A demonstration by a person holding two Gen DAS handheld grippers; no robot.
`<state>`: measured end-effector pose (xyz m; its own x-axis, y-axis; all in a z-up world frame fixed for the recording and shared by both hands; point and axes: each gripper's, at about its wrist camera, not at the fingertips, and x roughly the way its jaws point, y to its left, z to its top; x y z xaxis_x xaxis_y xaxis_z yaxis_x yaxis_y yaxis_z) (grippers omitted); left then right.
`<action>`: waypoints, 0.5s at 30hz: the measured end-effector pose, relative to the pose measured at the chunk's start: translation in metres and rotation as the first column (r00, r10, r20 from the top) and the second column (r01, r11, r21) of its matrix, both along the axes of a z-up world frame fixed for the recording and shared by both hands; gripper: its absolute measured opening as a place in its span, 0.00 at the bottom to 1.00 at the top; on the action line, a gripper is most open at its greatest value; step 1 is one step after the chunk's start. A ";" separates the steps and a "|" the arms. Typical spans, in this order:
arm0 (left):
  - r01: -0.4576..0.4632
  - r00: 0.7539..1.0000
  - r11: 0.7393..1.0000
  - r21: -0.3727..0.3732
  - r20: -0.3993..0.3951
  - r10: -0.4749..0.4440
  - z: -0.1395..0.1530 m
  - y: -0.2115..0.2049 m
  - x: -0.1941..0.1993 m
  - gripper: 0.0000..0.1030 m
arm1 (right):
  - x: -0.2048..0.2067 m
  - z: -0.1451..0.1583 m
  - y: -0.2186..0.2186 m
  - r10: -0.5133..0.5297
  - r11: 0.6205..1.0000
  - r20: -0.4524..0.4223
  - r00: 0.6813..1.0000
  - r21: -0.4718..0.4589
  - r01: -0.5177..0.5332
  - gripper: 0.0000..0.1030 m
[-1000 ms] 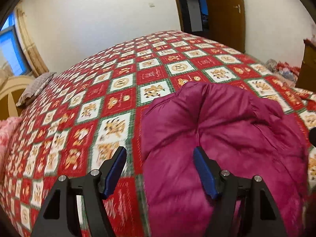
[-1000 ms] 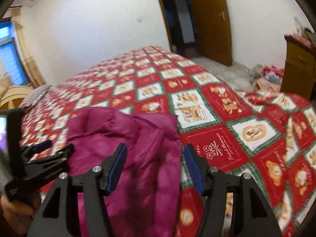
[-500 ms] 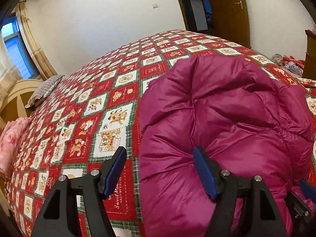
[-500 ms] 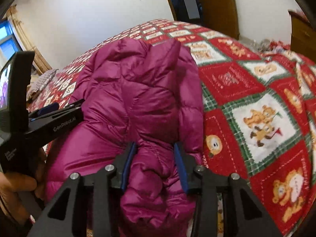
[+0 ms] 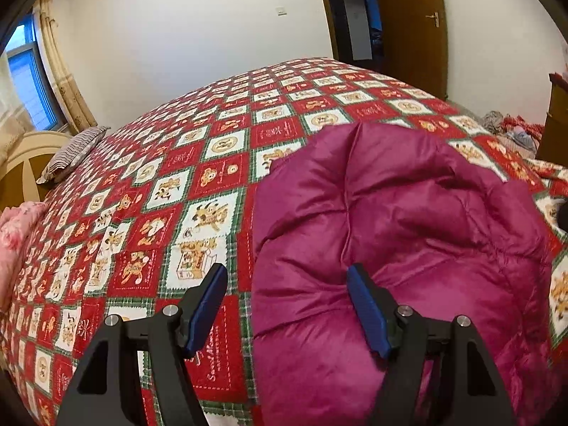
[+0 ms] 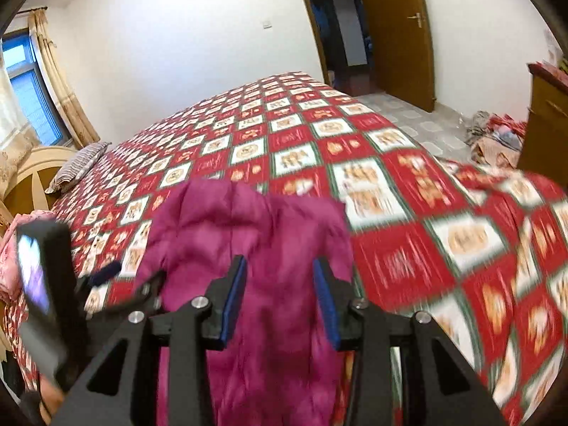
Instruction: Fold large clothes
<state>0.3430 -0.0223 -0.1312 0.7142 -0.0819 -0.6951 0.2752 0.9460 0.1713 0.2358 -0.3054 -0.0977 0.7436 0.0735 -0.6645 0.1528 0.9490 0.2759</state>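
A magenta puffy down jacket (image 5: 408,220) lies bunched on the bed's red patterned cover (image 5: 198,163). My left gripper (image 5: 287,301) is open over the jacket's left edge, its right finger pressed into the fabric and its left finger over the cover. In the right wrist view the jacket (image 6: 248,234) runs forward between the blue pads of my right gripper (image 6: 280,294), which stands part open over it; the view is blurred and I cannot see fabric pinched. The left gripper (image 6: 106,273) shows there at the left.
A striped pillow (image 5: 71,152) and a cream headboard (image 5: 21,156) are at far left, with pink bedding (image 5: 14,227) below. A brown door (image 6: 397,32) and tiled floor with a clothes pile (image 6: 497,138) lie beyond the bed's right edge. A wooden cabinet (image 6: 546,124) stands at right.
My right gripper, which was closed around a jacket fold, has widened and pulled back and up. The left gripper stayed open and drew back a little from the jacket.
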 end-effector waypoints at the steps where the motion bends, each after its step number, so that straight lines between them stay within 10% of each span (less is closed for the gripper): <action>1: 0.001 1.000 1.000 0.000 0.001 -0.001 0.001 -0.002 0.001 0.69 | 0.015 -0.004 -0.001 0.002 1.000 -0.018 1.000 -0.002 -0.002 0.41; 8: 0.005 1.000 1.000 0.007 -0.006 -0.005 -0.007 -0.009 0.009 0.69 | 0.040 -0.072 -0.003 0.005 0.999 -0.147 0.989 0.032 0.000 0.41; 15: 0.008 1.000 1.000 0.001 -0.013 -0.008 -0.011 -0.010 0.010 0.69 | 0.033 -0.069 -0.003 0.011 1.000 -0.153 0.988 0.016 -0.009 0.43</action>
<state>0.3527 -0.0318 -0.1422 0.7044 -0.0868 -0.7045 0.2850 0.9436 0.1687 0.2690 -0.3082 -0.1669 0.6324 0.0915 -0.7692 0.1848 0.9465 0.2645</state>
